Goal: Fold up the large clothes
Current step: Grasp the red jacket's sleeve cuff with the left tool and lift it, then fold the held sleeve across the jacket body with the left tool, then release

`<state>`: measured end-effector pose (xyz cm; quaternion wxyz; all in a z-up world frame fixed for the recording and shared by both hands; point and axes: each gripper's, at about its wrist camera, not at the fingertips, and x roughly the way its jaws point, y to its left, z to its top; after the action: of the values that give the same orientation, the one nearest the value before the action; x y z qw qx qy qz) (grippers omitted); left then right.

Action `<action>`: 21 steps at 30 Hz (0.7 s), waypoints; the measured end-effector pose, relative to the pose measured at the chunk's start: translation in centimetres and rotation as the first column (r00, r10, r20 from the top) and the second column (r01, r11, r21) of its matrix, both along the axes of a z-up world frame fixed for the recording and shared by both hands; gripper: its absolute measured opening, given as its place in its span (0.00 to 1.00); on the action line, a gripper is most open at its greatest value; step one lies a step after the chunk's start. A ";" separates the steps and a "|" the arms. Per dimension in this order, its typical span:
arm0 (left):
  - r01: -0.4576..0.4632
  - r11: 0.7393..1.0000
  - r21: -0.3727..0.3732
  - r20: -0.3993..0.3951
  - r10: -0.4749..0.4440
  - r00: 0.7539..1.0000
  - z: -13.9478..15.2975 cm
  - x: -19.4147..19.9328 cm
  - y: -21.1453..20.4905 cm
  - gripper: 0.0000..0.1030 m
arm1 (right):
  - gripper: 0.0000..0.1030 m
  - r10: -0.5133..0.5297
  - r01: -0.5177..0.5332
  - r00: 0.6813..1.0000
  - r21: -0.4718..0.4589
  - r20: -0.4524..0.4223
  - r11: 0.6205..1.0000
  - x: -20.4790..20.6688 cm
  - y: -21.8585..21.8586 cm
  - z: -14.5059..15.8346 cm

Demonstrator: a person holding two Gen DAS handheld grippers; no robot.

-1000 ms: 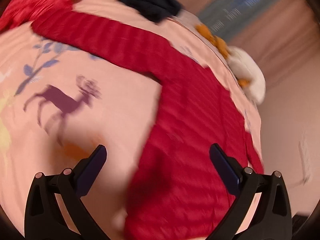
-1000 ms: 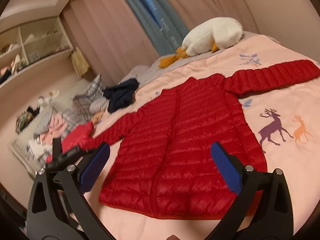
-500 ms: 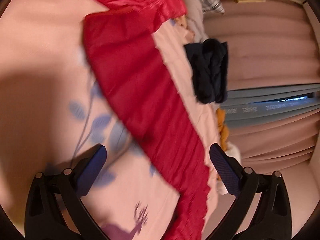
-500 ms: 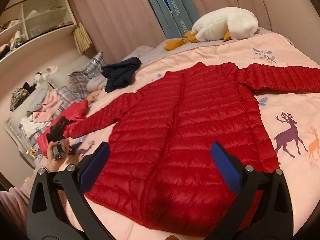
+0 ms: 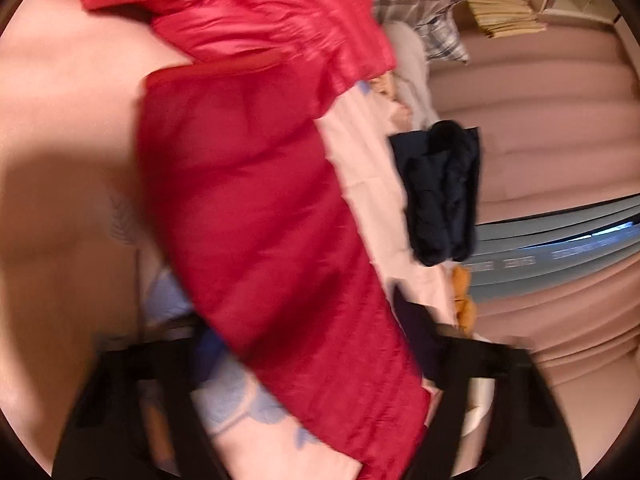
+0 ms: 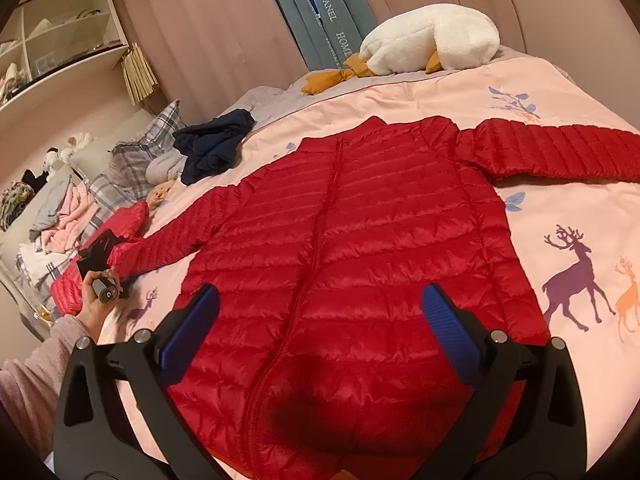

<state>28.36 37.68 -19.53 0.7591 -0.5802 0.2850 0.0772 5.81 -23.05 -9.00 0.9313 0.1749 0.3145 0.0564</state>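
Note:
A red puffer jacket (image 6: 360, 240) lies flat and face up on the pink bed cover (image 6: 568, 208), both sleeves spread out. My right gripper (image 6: 320, 312) hangs open over its hem, with nothing between the pads. The left gripper (image 6: 98, 258), held by a hand (image 6: 90, 310), is at the cuff of the left sleeve. In the blurred left wrist view that sleeve (image 5: 260, 200) runs through the left gripper (image 5: 304, 332). Its jaws are closing, and the pads meet both sides of the sleeve.
A second crumpled red garment (image 5: 240, 12) lies just past the cuff. A navy garment (image 6: 212, 144), plaid pillows (image 6: 132, 160) and a pile of clothes (image 6: 60, 220) sit at the bed's left. A white plush goose (image 6: 432, 36) rests by the curtains.
The left gripper swung from the jacket's body out to the left sleeve's end, rolled over, and its jaws narrowed around the sleeve. The right gripper dropped slightly nearer the hem.

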 end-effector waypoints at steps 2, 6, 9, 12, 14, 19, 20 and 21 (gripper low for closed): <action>-0.005 1.000 -0.024 -0.024 0.005 1.000 -1.3 -0.2 0.5 0.20 | 0.98 -0.002 0.002 1.000 -0.006 0.004 1.000 -0.2 -0.1 0.1; 0.007 1.000 0.028 -0.036 -0.006 0.999 -0.9 -0.8 0.5 0.11 | 0.98 -0.013 0.013 1.000 -0.011 0.002 1.000 -0.5 -0.4 0.0; 0.046 0.990 0.135 -0.020 -0.044 0.999 2.0 -0.7 -0.7 0.07 | 0.98 -0.022 0.022 1.000 -0.006 0.004 1.000 -0.8 -0.6 0.1; 0.124 0.945 0.303 0.028 -0.138 0.990 7.6 -0.3 -4.0 0.06 | 0.98 -0.024 0.024 1.000 -0.002 0.010 1.000 -1.2 -0.8 0.3; 0.163 0.905 0.393 0.056 -0.201 0.978 10.7 -0.3 -6.5 0.06 | 0.98 -0.023 0.023 1.000 0.000 0.014 1.000 -1.4 -0.8 0.3; 0.287 0.752 0.594 0.114 -0.431 0.895 17.7 -1.2 -16.9 0.06 | 0.98 -0.033 0.033 0.999 0.020 0.014 0.999 -2.2 -1.4 0.1; 0.310 0.727 0.613 0.114 -0.469 0.876 18.3 -1.4 -19.0 0.06 | 0.98 -0.037 0.037 0.999 0.026 0.014 0.999 -2.4 -1.6 0.1; 0.344 0.698 0.628 0.111 -0.518 0.848 18.7 -1.6 -21.4 0.06 | 0.98 -0.042 0.041 0.999 0.034 0.013 0.999 -2.6 -1.8 0.1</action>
<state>26.75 16.24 -0.81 0.9284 -0.2380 0.2659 -0.1036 3.24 -24.88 -8.94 0.9313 0.1966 0.3034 0.0436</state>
